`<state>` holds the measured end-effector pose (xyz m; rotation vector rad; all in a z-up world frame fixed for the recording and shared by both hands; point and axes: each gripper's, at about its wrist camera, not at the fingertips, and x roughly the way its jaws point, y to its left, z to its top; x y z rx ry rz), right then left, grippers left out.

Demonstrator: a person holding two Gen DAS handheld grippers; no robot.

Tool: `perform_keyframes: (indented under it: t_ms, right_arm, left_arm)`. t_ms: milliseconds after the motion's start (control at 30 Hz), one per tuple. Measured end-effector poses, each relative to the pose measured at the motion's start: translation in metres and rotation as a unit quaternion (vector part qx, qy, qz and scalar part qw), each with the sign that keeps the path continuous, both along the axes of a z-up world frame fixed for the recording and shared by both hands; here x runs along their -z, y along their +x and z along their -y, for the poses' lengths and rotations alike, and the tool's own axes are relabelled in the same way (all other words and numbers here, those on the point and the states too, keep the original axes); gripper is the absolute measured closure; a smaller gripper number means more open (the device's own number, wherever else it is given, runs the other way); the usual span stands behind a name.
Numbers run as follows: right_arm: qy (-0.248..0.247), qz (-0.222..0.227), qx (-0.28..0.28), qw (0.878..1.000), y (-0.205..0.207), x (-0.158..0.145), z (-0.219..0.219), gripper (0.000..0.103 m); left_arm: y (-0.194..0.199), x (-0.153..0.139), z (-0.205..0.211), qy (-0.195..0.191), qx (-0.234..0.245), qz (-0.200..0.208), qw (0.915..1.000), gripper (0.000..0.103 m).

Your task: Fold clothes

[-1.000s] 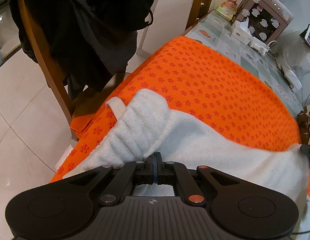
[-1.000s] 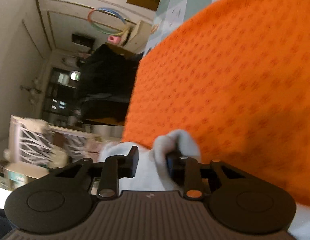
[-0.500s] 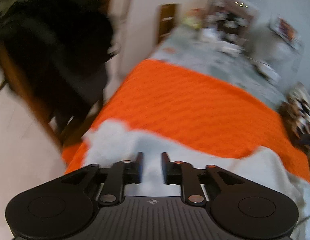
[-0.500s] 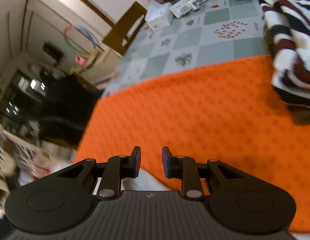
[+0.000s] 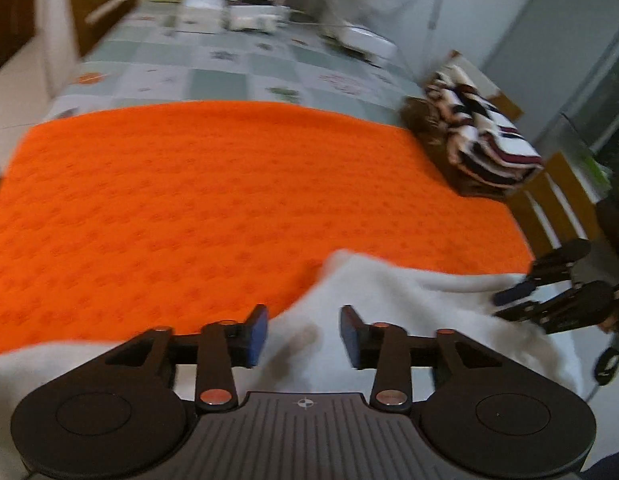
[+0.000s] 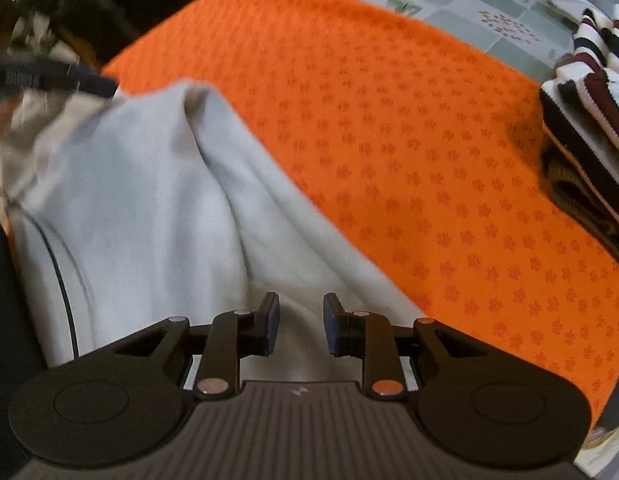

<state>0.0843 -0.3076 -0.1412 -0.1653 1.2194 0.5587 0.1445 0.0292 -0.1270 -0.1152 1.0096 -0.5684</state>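
A white fleece garment (image 6: 149,184) lies crumpled along the near edge of an orange mat (image 6: 389,128) with a flower print. It also shows in the left wrist view (image 5: 409,300) on the mat (image 5: 229,200). My left gripper (image 5: 303,334) is open and empty, just above the garment. My right gripper (image 6: 297,326) is open and empty over the garment's near fold. The right gripper also shows in the left wrist view (image 5: 549,292) at the garment's right end.
A folded stack of striped dark and white clothes (image 5: 481,140) sits at the mat's far right corner, also in the right wrist view (image 6: 589,92). Behind the mat is a tiled tablecloth (image 5: 229,72) with boxes and a power strip. A wooden chair (image 5: 557,200) stands at right.
Both grippers have let go of the white garment and opened. Both have swung to face across the mat, and the garment now lies loose at the near edge.
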Motion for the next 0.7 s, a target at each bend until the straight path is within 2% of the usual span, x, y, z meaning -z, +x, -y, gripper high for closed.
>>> perform_keyframes:
  t_ms: [100, 133, 200, 267, 300, 367, 400, 433, 467, 633, 700]
  right_arm:
    - [-0.017, 0.009, -0.024, 1.000, -0.001, 0.001, 0.006, 0.057]
    - [-0.026, 0.009, -0.032, 0.999, 0.000, 0.002, 0.007, 0.056]
    - [-0.034, -0.004, -0.054, 0.998, 0.003, 0.005, 0.009, 0.056]
    - [-0.029, -0.019, -0.075, 0.997, 0.006, 0.008, 0.010, 0.059]
    - [-0.028, -0.022, -0.079, 0.996, 0.007, 0.010, 0.010, 0.066]
    - [-0.027, -0.021, -0.082, 0.996, 0.008, 0.010, 0.009, 0.082]
    - [-0.026, -0.018, -0.079, 0.996, 0.007, 0.008, 0.010, 0.091]
    - [-0.027, -0.009, -0.070, 0.997, 0.006, 0.005, 0.011, 0.093]
    - [-0.027, 0.001, -0.062, 0.998, 0.004, 0.001, 0.012, 0.094]
    - [-0.020, 0.054, -0.018, 0.998, -0.009, -0.044, 0.028, 0.094]
    - [-0.017, 0.054, 0.007, 0.998, -0.005, -0.041, 0.034, 0.094]
  left_arm:
    - [0.016, -0.005, 0.028, -0.007, 0.021, -0.011, 0.9997, 0.041]
    - [0.022, -0.007, 0.038, -0.005, 0.027, -0.016, 0.9995, 0.038]
    - [0.037, -0.006, 0.062, 0.025, 0.032, -0.027, 0.9988, 0.038]
    - [0.048, 0.003, 0.078, 0.058, 0.023, -0.046, 0.9970, 0.038]
    - [0.051, 0.007, 0.083, 0.076, 0.017, -0.053, 0.9956, 0.038]
    - [0.055, 0.016, 0.090, 0.119, 0.000, -0.059, 0.9912, 0.051]
    - [0.056, 0.020, 0.089, 0.126, -0.010, -0.063, 0.9899, 0.064]
    - [0.056, 0.024, 0.087, 0.133, -0.020, -0.068, 0.9886, 0.071]
    - [0.056, 0.026, 0.086, 0.138, -0.029, -0.071, 0.9875, 0.074]
    - [0.054, 0.022, 0.078, 0.125, -0.059, -0.054, 0.9889, 0.075]
    - [0.057, 0.020, 0.073, 0.116, -0.072, -0.049, 0.9894, 0.074]
